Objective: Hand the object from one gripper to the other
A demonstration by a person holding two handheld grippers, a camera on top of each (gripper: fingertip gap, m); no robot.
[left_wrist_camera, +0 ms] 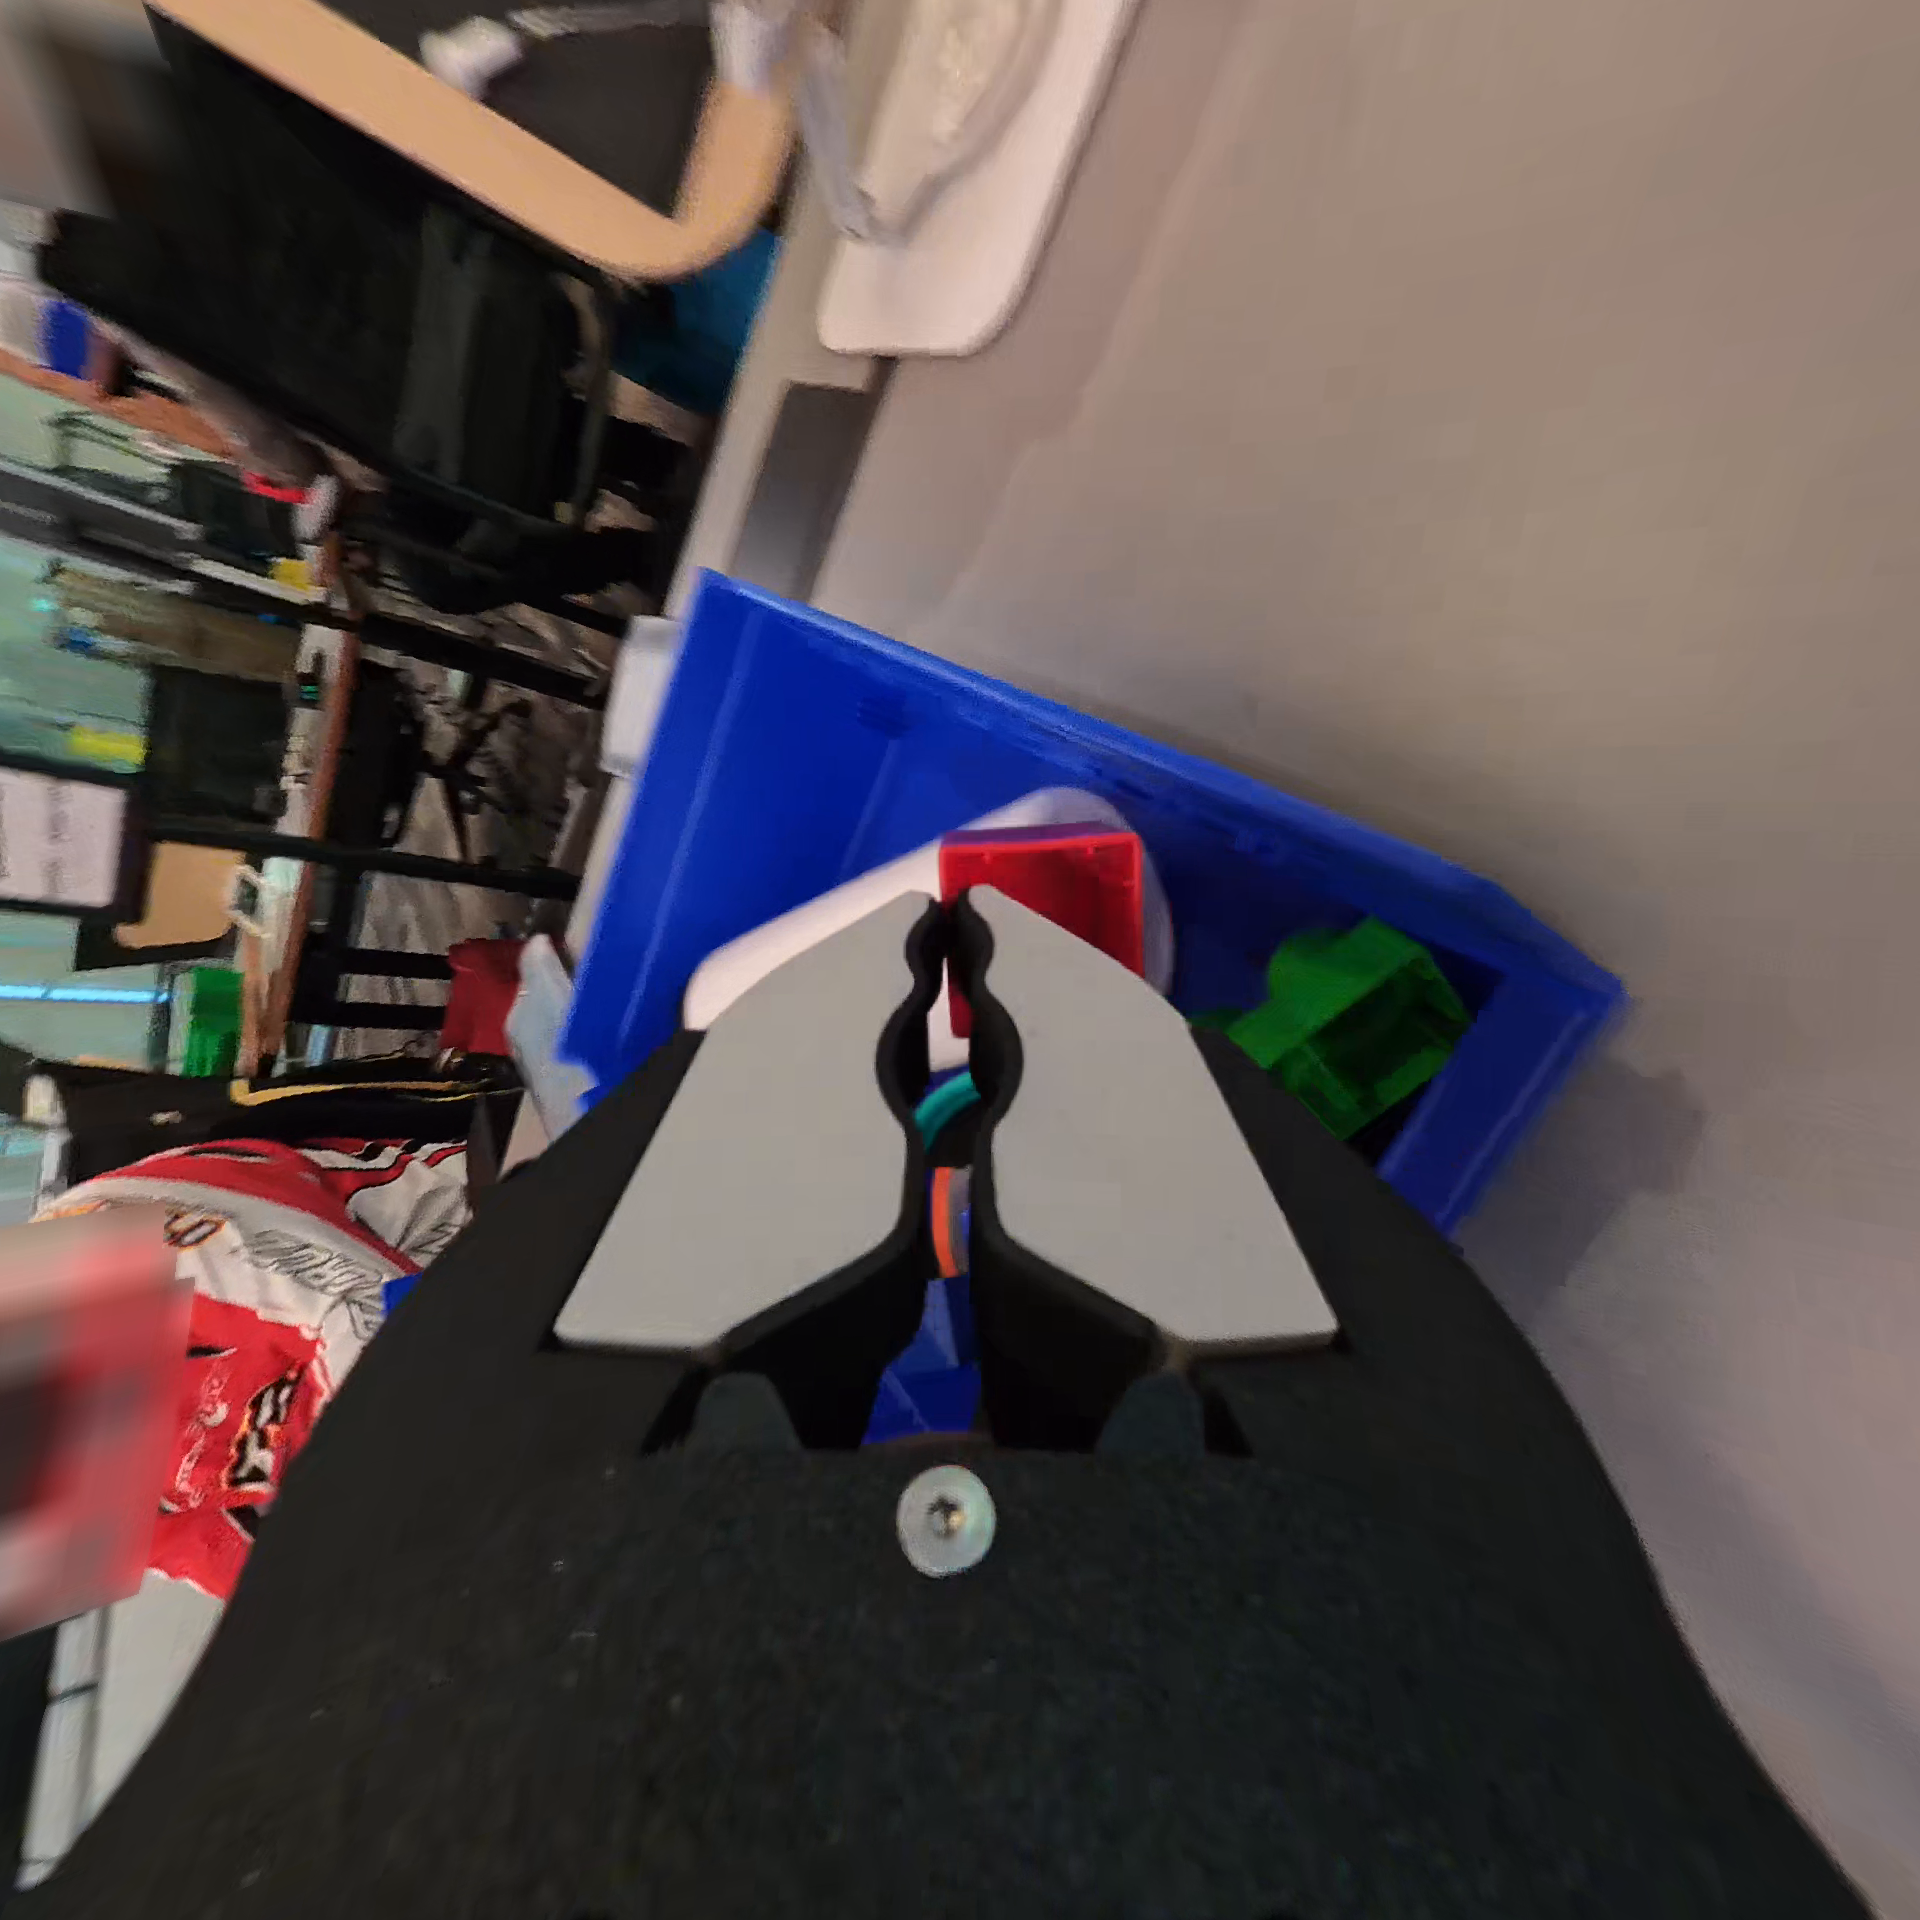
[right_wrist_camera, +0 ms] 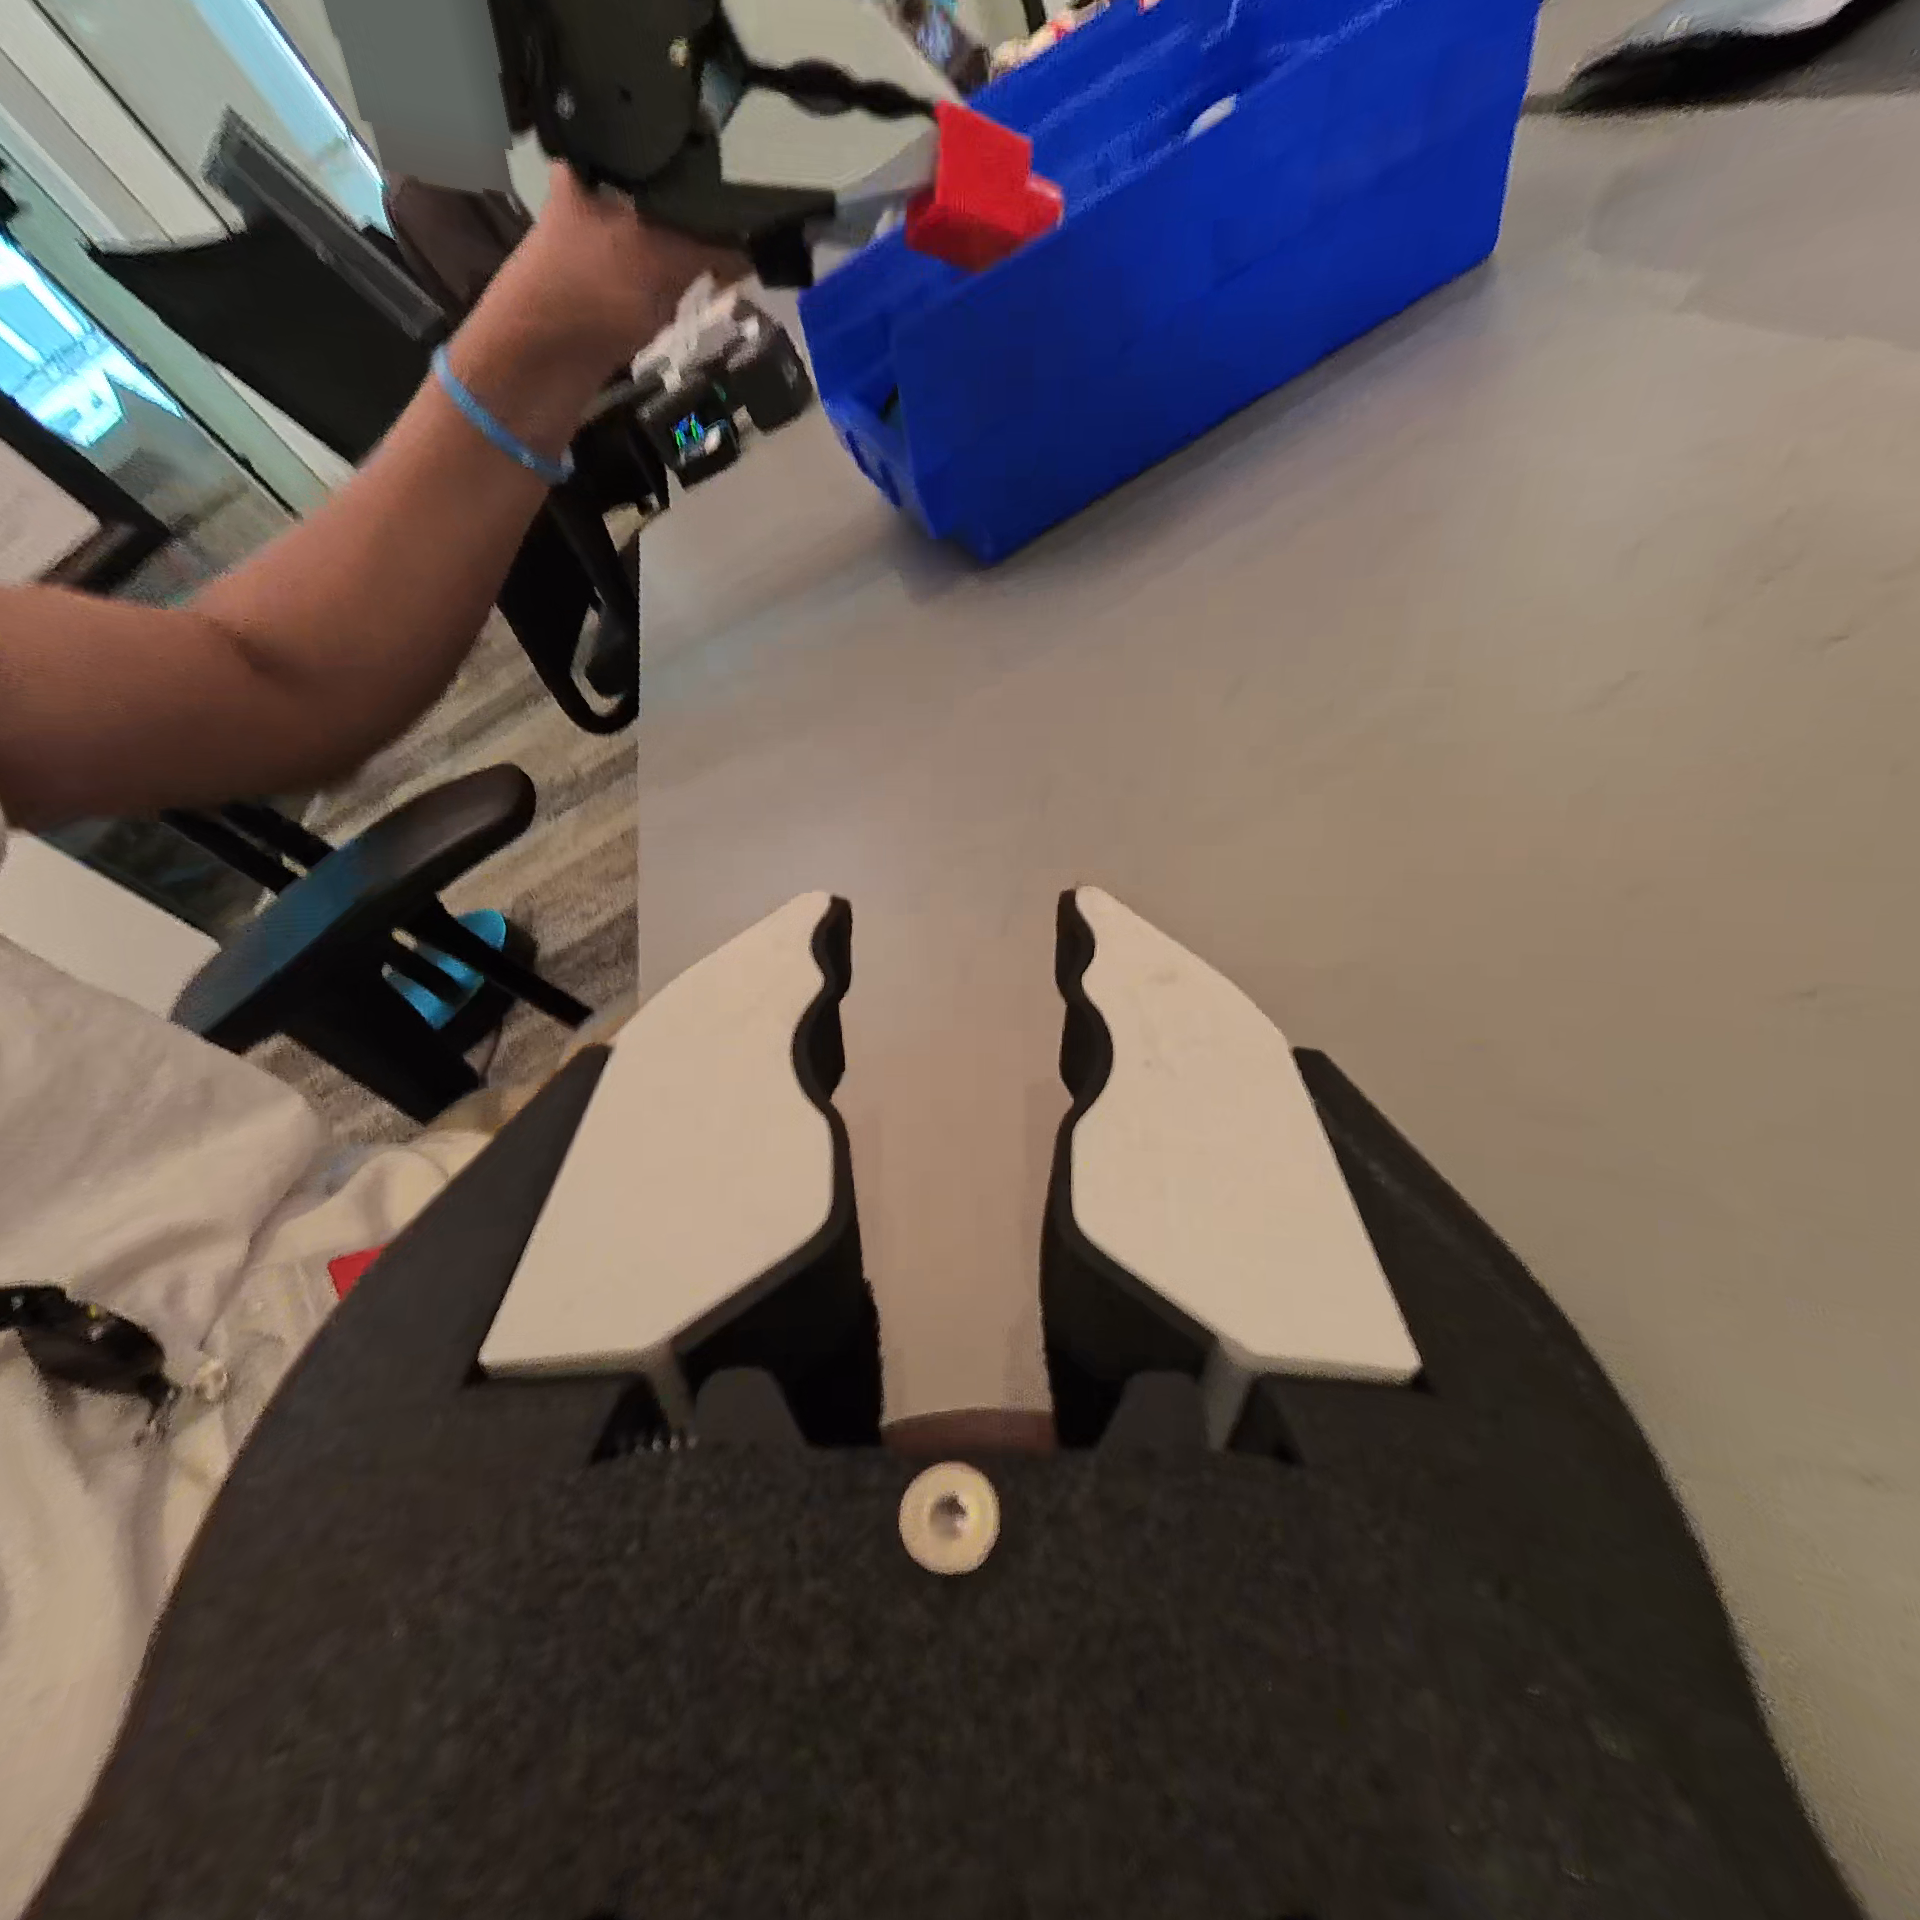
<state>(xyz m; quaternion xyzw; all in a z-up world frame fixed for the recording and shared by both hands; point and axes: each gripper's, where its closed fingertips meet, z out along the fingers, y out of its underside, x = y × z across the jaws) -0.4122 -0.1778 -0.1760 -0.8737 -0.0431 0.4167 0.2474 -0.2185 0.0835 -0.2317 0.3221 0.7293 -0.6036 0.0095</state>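
My left gripper (left_wrist_camera: 951,914) is shut on a red plastic block (left_wrist_camera: 1049,883) and holds it over the blue bin (left_wrist_camera: 790,748). The view is tilted and blurred. In the right wrist view the left gripper (right_wrist_camera: 914,171) shows at the top, held by a person's hand, with the red block (right_wrist_camera: 982,197) at its tips above the blue bin (right_wrist_camera: 1164,343). My right gripper (right_wrist_camera: 954,914) is open and empty, low over the grey table (right_wrist_camera: 1351,779), well short of the bin and the block.
The bin holds a green block (left_wrist_camera: 1351,1018), a white object (left_wrist_camera: 821,935) and coloured rings. A white item (left_wrist_camera: 956,187) lies on the table beyond. The table edge runs at left with a chair (right_wrist_camera: 343,925) and floor below. A person's forearm (right_wrist_camera: 260,665) crosses the left. About 35 centimetres separates my left fingertips from my right.
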